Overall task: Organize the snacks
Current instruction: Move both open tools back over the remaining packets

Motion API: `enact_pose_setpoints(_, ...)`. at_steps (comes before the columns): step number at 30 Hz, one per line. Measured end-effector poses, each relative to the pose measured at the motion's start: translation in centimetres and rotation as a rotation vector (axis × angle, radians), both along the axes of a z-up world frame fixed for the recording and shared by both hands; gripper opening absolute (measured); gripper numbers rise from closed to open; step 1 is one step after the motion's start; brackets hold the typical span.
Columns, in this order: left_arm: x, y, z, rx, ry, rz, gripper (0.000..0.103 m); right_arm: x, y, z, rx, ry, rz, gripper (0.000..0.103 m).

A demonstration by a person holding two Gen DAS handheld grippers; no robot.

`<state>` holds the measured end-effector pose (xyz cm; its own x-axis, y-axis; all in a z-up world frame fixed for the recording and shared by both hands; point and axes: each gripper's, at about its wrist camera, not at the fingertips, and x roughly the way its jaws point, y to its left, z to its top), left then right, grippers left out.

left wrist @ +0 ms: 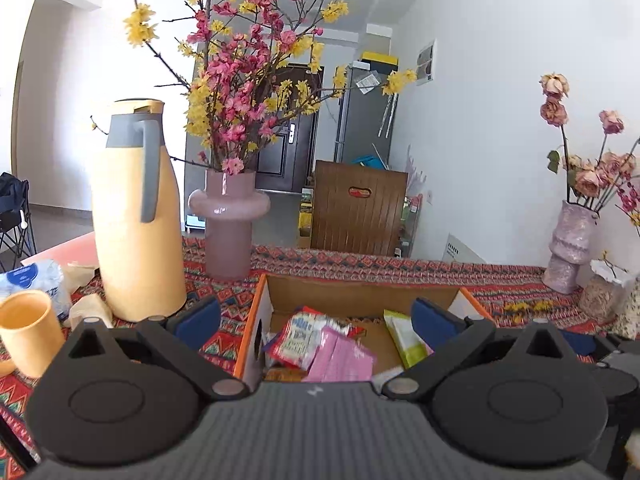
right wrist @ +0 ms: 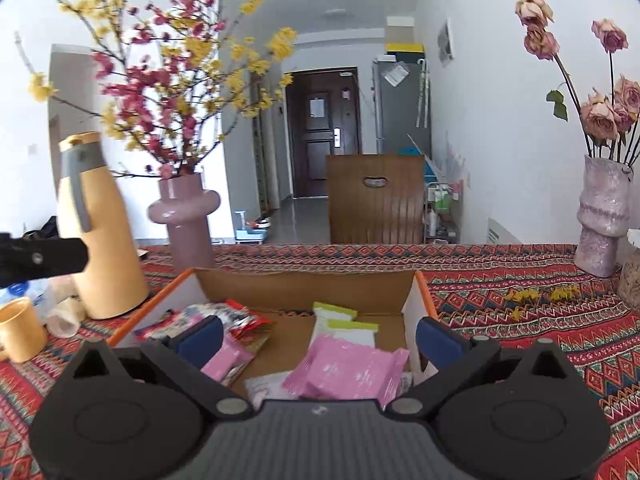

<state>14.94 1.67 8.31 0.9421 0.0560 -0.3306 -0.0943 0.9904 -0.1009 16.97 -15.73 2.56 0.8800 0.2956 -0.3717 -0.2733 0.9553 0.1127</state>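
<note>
Hovering over cardboard box [right wrist: 416, 312], right gripper [right wrist: 318, 338] fingers spread above pink packet [right wrist: 344, 372], left gripper [left wrist: 316, 320] fingers spread, empty

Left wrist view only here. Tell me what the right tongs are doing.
Observer: The right tongs are open and empty, poised over the near end of the cardboard box.
Operator: Report what shows between them.
Observer: A pink packet, lying flat by the box's near right corner.
Operator: Count the green-topped packets. I see one.
Observer: Two green-topped packets, overlapping, just behind the pink one.
</note>
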Motion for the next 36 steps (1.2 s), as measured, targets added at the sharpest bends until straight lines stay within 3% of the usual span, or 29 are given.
enact_pose_setpoints(10, -5.0, 1.1, -2.1, 0.007, 0.050, -0.005, 0.103, -6.1, -0.2, -1.0, -0.024, 0.038, 0.028, 0.103)
enact_pose_setpoints(25, -10.2, 1.9, -5.4, -0.005, 0.130, -0.029, 0.103, -11.2, -0.5, -5.7, -0.028, 0.180, 0.026, 0.103)
enact_pose_setpoints(36, -12.8, 2.1, -6.6, -0.005, 0.175, -0.030, 0.103, -14.3, -0.2, -6.7, -0.045, 0.220, 0.045, 0.103)
